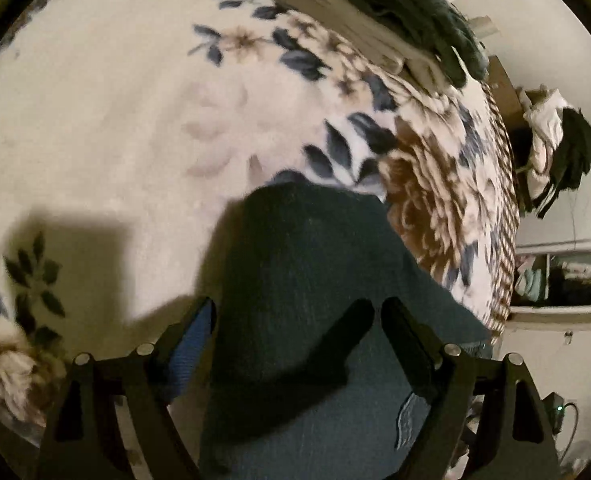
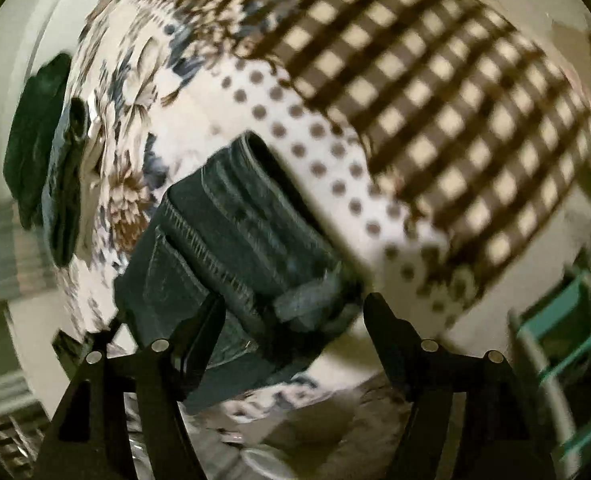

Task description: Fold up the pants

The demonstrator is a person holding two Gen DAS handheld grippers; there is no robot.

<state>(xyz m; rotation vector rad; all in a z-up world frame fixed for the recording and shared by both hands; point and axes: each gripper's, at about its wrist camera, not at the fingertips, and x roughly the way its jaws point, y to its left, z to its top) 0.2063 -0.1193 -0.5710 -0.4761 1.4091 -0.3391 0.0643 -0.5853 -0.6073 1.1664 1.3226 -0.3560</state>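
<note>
Dark blue denim pants (image 1: 315,260) lie folded on a floral blanket (image 1: 95,120) spread over a bed. In the left wrist view they run from the bottom edge up to a rounded fold near the middle. My left gripper (image 1: 297,316) stands open just above the cloth, one finger on each side, and its pads do not press on it. In the right wrist view the pants (image 2: 223,216) show stitched seams and a belt loop. My right gripper (image 2: 295,300) is open over that end, its jaws wide and empty. The picture is blurred.
A stack of folded clothes with a dark green piece on top (image 1: 435,20) sits at the far side of the bed, and the stack (image 2: 39,140) shows again at the left. The blanket's checked border (image 2: 435,100) hangs over the edge. Shelves (image 1: 567,272) and a teal rack (image 2: 567,320) stand beside the bed.
</note>
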